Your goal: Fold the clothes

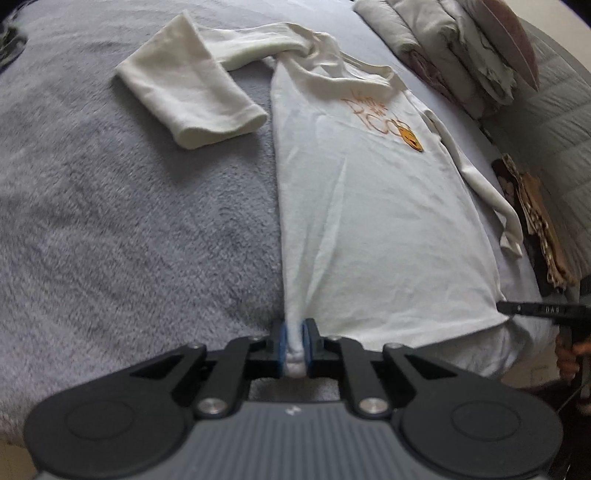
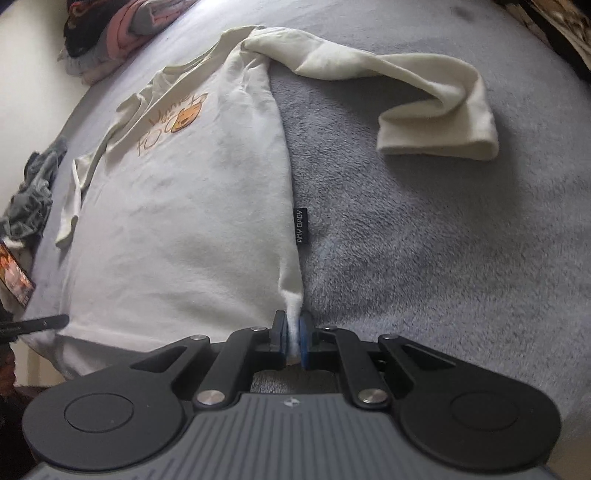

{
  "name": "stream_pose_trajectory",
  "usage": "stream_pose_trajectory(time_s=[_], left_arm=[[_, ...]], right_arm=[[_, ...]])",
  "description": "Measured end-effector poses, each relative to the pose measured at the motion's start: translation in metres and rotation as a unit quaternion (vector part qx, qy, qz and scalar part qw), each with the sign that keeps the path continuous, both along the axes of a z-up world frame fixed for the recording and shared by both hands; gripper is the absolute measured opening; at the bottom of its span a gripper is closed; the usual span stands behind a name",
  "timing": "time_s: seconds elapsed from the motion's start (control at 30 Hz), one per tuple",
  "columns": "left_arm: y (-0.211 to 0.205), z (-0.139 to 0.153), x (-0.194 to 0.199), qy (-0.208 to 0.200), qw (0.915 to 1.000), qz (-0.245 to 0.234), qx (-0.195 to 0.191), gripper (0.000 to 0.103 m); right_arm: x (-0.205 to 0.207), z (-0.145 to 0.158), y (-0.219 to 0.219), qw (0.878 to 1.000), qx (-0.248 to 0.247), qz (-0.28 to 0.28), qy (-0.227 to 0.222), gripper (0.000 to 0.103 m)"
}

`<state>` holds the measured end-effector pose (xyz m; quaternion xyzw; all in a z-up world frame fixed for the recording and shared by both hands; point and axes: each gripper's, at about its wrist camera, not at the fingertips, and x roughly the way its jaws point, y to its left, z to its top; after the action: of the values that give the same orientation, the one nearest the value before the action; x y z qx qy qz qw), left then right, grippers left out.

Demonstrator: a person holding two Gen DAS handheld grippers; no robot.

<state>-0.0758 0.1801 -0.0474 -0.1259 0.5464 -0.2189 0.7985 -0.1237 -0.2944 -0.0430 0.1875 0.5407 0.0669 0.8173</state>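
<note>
A white long-sleeved shirt (image 1: 369,206) with an orange print (image 1: 384,118) lies flat on a grey fleece blanket (image 1: 129,221). My left gripper (image 1: 294,341) is shut on the shirt's left hem corner. My right gripper (image 2: 293,338) is shut on the shirt's (image 2: 177,206) right hem corner, beside a small black side label (image 2: 303,226). One sleeve (image 1: 192,99) lies bent out on the blanket to the side; it also shows in the right wrist view (image 2: 424,99). The other sleeve (image 1: 476,177) lies along the shirt's far edge. Each gripper's tip shows in the other's view (image 1: 535,308) (image 2: 37,323).
Folded pale clothes (image 1: 450,40) are stacked at the head of the bed. A patterned garment (image 1: 535,214) lies at the bed's right edge. Pink and dark clothes (image 2: 110,29) sit in a pile, and a grey garment (image 2: 33,192) lies by the wall.
</note>
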Motion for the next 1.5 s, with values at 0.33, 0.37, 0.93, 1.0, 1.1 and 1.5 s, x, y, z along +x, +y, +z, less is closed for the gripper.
stream_pose_trajectory(time_s=[0.33, 0.37, 0.93, 1.0, 1.1, 1.5], left_arm=[[0.006, 0.037, 0.023, -0.028, 0.9995, -0.013, 0.007, 0.056], [0.007, 0.041, 0.028, -0.035, 0.9993, -0.009, 0.008, 0.057], [-0.029, 0.063, 0.156, -0.159, 0.9857, 0.04, 0.037, 0.067], [-0.032, 0.06, 0.168, -0.165, 0.9847, 0.04, 0.039, 0.067], [-0.038, 0.056, 0.189, -0.178, 0.9822, 0.037, 0.049, 0.067], [-0.067, 0.038, 0.261, -0.249, 0.9645, -0.009, 0.089, 0.067]], right_arm=[[0.021, 0.03, -0.011, 0.999, -0.019, 0.009, -0.033, 0.036], [0.024, 0.034, -0.013, 0.999, -0.02, 0.009, -0.038, 0.036], [0.142, 0.052, -0.028, 0.99, 0.012, -0.043, -0.136, 0.039], [0.159, 0.049, -0.028, 0.989, 0.01, -0.044, -0.141, 0.039], [0.183, 0.043, -0.028, 0.988, 0.008, -0.048, -0.146, 0.039], [0.275, 0.023, -0.027, 0.983, -0.027, -0.037, -0.178, 0.039]])
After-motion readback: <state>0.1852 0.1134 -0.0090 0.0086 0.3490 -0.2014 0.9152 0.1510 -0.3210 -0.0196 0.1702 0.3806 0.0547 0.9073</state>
